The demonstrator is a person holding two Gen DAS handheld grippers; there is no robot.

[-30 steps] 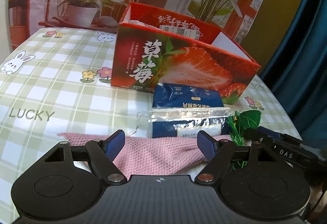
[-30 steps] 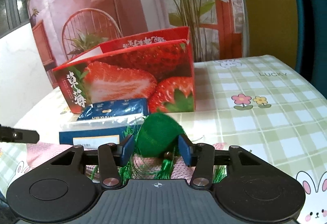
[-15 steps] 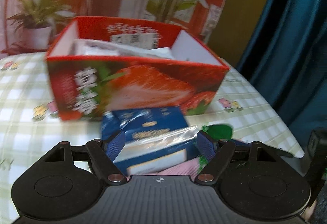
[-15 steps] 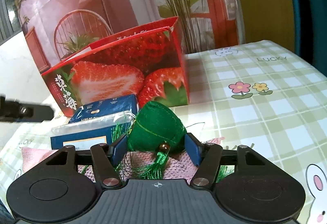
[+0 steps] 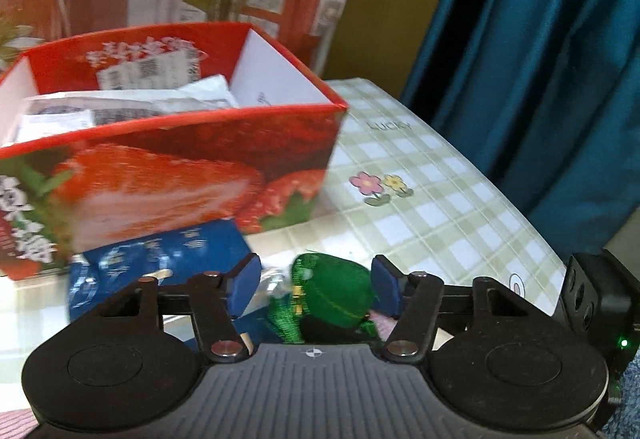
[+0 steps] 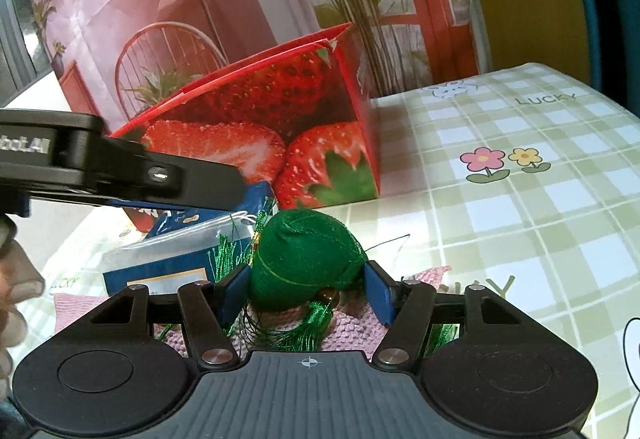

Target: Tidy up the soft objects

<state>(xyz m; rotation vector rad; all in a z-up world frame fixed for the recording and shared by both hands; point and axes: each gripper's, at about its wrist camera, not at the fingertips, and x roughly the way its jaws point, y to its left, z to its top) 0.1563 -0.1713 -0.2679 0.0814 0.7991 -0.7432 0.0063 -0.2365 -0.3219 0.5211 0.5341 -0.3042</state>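
Observation:
A green tasselled pouch [image 6: 304, 259] lies on a pink knitted cloth [image 6: 348, 323] in front of the red strawberry box [image 6: 280, 127]. My right gripper [image 6: 306, 291] is open, and its blue pads closely flank the pouch. In the left wrist view the same pouch [image 5: 336, 291] shows between the fingers of my left gripper [image 5: 316, 279]. Those jaws are closing, with a gap still on the left side. Two blue tissue packs [image 5: 160, 259] lie left of the pouch. The left gripper's black body [image 6: 120, 167] reaches in above the tissue packs [image 6: 168, 271].
The open strawberry box [image 5: 180, 175] holds white paper-wrapped packs [image 5: 132, 107]. A green checked tablecloth [image 5: 420, 199] spreads to the right, up to a blue curtain [image 5: 540, 59]. The right gripper's body [image 5: 592, 295] sits at the right edge. A hand [image 6: 16, 279] shows at far left.
The left gripper swung right from the pink cloth and tissue packs to the green pouch, and its jaws narrowed. The right jaws widened off the pouch. The left gripper's body entered the right view.

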